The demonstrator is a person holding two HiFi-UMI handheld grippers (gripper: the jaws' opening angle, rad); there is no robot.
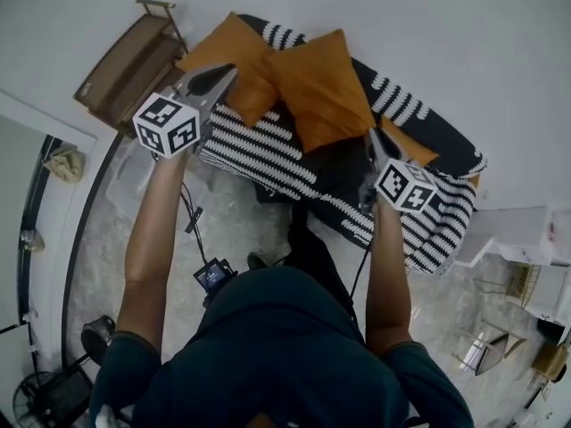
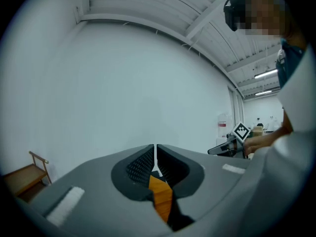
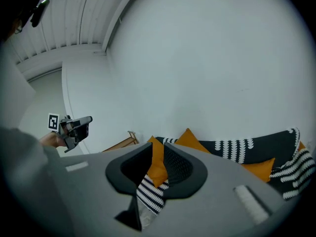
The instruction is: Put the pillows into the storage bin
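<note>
Your head camera looks steeply down on the sofa (image 1: pixel 442 141) and pillows (image 1: pixel 321 87); the right gripper view faces them from low and close.

A plain white wall (image 1: pixel 428 25) fills the top of the head view. Against it stands a dark sofa (image 1: pixel 437 132) draped in black-and-white stripes, with a wooden rack (image 1: pixel 125 65) at upper left. The floor (image 1: pixel 241 230) is pale grey and marbled. In the left gripper view, strip lights (image 2: pixel 266 74) glow at right under a ribbed white ceiling (image 2: pixel 148 4).

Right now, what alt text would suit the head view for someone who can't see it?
Seen from above, a person holds the left gripper, shut, and the right gripper, slightly open, both empty, toward orange pillows on a striped sofa.
</note>
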